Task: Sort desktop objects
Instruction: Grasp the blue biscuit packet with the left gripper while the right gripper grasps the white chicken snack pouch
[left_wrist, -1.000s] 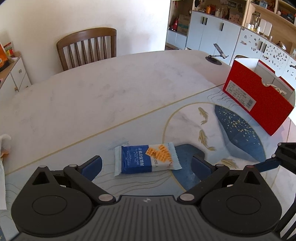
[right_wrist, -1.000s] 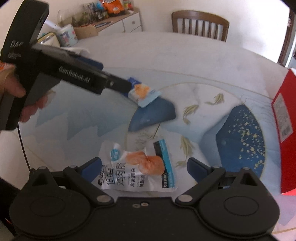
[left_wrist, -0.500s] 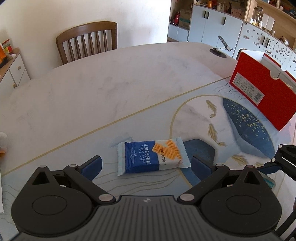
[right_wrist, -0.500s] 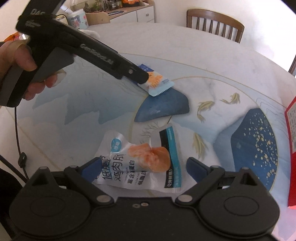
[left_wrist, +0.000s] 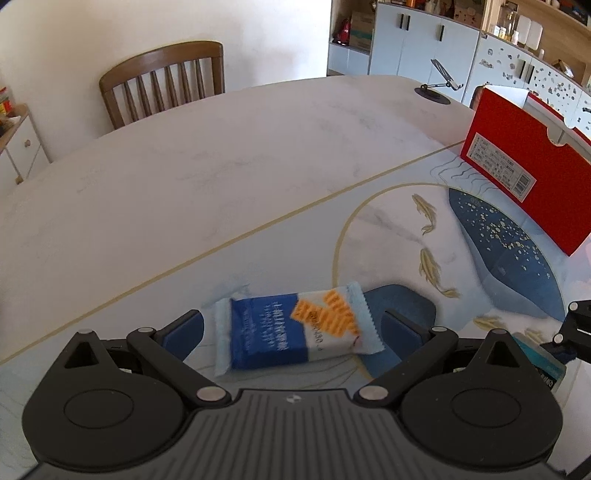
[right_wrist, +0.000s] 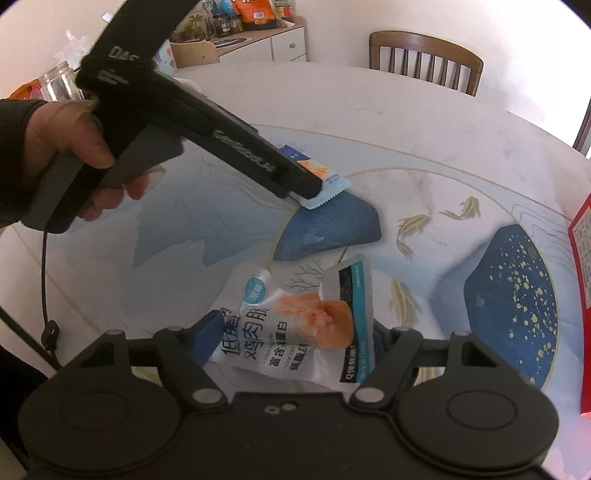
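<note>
A blue and white biscuit packet (left_wrist: 291, 328) with an orange picture lies flat on the patterned mat. My left gripper (left_wrist: 293, 332) is open around it, one finger on each side with a gap at both ends. The right wrist view shows that gripper's tip (right_wrist: 306, 186) low over the packet (right_wrist: 327, 181). My right gripper (right_wrist: 295, 338) is closing on a white chicken breast pouch (right_wrist: 288, 332). Its pads touch both edges of the pouch, and the right edge has buckled upward. The right gripper's fingertip (left_wrist: 576, 328) and a pouch corner (left_wrist: 543, 362) show at the left wrist view's right edge.
A red cardboard box (left_wrist: 524, 166) stands on the mat at the far right. A phone stand (left_wrist: 439, 85) sits near the table's far edge, with a wooden chair (left_wrist: 162, 85) behind it. A person's hand (right_wrist: 74, 155) holds the left gripper. A cabinet with jars (right_wrist: 236, 40) stands beyond.
My left gripper has sunk and moved forward, so the biscuit packet now lies between its fingers. The right jaws have narrowed onto the pouch, and its right edge has lifted.
</note>
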